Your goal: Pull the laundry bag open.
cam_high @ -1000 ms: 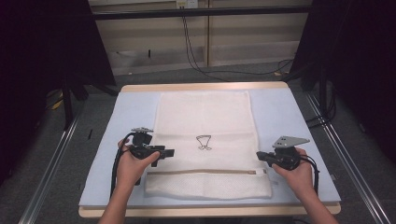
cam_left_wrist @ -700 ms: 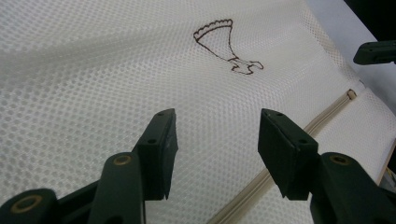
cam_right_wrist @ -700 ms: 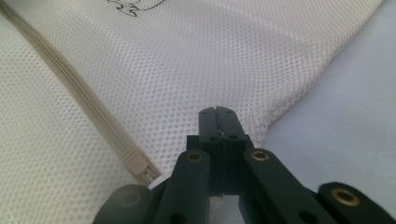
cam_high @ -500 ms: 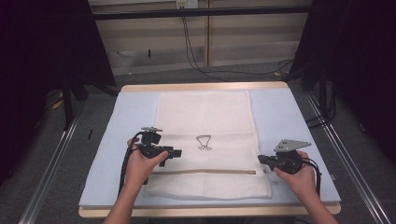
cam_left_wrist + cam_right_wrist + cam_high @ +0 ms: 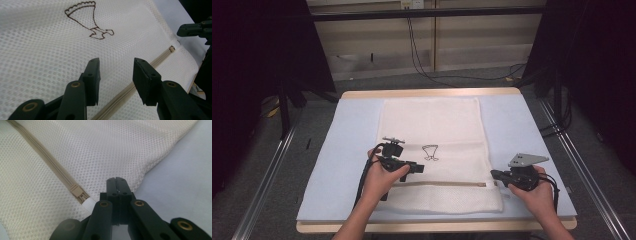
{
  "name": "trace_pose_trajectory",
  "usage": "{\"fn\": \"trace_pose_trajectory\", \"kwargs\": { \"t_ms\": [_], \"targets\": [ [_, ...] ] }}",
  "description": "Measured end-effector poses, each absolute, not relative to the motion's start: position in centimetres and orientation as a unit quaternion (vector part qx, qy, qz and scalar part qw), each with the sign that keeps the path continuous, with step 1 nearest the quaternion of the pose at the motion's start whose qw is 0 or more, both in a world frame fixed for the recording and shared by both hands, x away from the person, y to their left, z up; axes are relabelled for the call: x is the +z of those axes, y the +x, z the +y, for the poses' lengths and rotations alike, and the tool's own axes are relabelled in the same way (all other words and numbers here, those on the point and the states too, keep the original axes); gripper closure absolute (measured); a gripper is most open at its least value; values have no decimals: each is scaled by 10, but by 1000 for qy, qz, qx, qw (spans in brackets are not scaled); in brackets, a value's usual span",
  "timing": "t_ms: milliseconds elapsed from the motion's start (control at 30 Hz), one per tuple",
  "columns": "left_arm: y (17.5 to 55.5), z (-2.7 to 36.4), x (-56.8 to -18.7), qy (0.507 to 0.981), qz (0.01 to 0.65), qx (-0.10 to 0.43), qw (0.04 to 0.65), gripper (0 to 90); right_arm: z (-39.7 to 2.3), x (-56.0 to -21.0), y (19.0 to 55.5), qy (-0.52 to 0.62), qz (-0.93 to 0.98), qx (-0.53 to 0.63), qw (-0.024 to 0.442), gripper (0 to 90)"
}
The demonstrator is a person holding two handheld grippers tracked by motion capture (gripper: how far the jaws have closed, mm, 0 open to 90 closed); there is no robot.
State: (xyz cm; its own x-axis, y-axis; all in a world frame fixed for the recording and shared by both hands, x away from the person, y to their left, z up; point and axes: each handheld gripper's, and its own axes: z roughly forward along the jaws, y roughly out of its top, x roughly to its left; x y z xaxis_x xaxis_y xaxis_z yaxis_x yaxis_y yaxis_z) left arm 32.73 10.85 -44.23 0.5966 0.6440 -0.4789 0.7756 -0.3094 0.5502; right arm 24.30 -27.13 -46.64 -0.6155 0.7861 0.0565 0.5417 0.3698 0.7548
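Hovering with open fingers over the bag (image 5: 432, 150) near its zipper (image 5: 140, 75), the left gripper (image 5: 414, 167) looked ready to grasp mesh; the right gripper (image 5: 497, 175), fingers closed on nothing I could see, waited beside the pull (image 5: 80, 194).

One white mesh bag (image 5: 432, 145) is counted, one tan zipper (image 5: 47, 162), one stitched emblem (image 5: 88, 21), one table (image 5: 512, 91), and two grippers: left (image 5: 418, 168) and right (image 5: 495, 174).

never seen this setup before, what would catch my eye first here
A big white mesh laundry bag lies flat mid-table on a pale blue mat, with a small dark embroidered emblem near its middle. A beige zipper crosses its near end. The left tool hangs open over the mesh just above the zipper, while the right tool sits shut at the bag's right edge beside the zipper's end.
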Motion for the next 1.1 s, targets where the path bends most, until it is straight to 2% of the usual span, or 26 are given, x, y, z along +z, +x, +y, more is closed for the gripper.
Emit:
{"fn": "trace_pose_trajectory", "kwargs": {
  "t_ms": [467,1100],
  "targets": [
    [316,54,-446,815,412,-127,387,584,-271,-470,243,409,821,362,165,899],
    [312,7,-453,821,397,-165,377,624,-274,-468,241,408,819,371,161,900]
  ]
}}
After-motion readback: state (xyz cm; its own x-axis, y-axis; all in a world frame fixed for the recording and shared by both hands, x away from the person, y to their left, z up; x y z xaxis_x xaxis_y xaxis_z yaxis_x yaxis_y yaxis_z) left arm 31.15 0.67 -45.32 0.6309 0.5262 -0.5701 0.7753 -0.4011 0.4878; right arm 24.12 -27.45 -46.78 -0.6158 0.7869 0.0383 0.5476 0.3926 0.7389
